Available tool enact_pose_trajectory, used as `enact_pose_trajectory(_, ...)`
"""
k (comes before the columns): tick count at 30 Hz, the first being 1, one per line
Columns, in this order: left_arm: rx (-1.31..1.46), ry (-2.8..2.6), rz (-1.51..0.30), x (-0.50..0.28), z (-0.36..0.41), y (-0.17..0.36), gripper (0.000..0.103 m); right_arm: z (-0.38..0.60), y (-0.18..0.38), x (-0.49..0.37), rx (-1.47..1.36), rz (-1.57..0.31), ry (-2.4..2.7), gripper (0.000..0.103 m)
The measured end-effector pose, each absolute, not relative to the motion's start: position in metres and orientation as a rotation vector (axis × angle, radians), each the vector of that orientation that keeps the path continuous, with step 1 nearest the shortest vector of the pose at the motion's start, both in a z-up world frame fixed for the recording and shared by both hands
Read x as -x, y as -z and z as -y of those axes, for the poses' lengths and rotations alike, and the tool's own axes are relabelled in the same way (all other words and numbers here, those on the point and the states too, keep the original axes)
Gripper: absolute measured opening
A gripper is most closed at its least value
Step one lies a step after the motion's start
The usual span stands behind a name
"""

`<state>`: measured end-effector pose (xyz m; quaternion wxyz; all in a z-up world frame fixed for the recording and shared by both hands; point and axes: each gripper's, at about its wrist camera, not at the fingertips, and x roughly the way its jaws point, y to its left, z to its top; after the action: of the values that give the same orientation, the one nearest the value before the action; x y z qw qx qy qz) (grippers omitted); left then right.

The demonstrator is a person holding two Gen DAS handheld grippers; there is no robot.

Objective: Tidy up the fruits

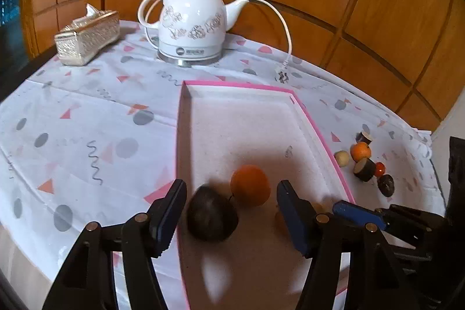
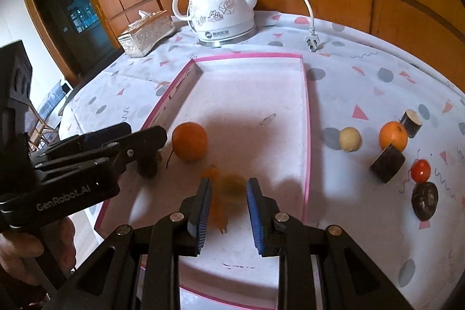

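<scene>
On the left of the patterned white tablecloth (image 1: 87,118) stand a silvery embossed tissue box (image 1: 87,38) and a white ceramic electric kettle (image 1: 193,19) with its unplugged cord; in front of them lies the shallow pink-rimmed white tray (image 1: 325,141). The left gripper (image 1: 231,211) hangs over the tray's near end with its jaws apart and nothing pressed between the pads; a dark, round, blurred fruit (image 1: 210,215) sits in the gap on the tray floor, just beside a smooth orange (image 1: 250,185). The right gripper (image 2: 228,202) is nearly closed, yet its pads show no clear contact with the blurred yellow-orange fruit (image 2: 229,188) between them, so it looks released over the tray. To the right of the tray, on the cloth, wait a pale cream ball-like fruit (image 2: 350,139), a second orange (image 2: 393,135), two dark cut cylinders (image 2: 388,163), a small red cherry-like fruit (image 2: 421,170) and a wrinkled dark purple fruit (image 2: 425,201). These look light and firm, probably replicas; the round ones will likely roll, so I would take each across its widest middle with pads level. The glossy little red one seems the slipperiest.
</scene>
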<state>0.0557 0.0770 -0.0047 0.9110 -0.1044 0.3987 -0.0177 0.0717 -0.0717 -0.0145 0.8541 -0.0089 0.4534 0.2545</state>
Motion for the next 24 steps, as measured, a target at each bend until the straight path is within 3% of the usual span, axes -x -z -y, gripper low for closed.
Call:
enact_pose_trajectory(3,0.191,0.020,-0.807,-0.053,-0.074,0.003,0.073,0.078,0.015,-0.067,0.001,-0.956,-0.518,0.027)
enact_pose_trajectory(10,0.202,0.025,-0.806,-0.051,-0.074,-0.001,0.075,0.128,0.010,-0.046,-0.184,-0.883,-0.369,0.027)
enact_pose_trajectory(17,0.204,0.031,-0.784,-0.046,-0.072,-0.009,0.076,0.149,0.035,-0.049,-0.363,-1.006,-0.398,0.031)
enact_pose_trajectory(24,0.196,0.027,-0.763,-0.043,-0.074,-0.017,0.077,0.132,0.035,-0.042,-0.342,-1.024,-0.459,0.034)
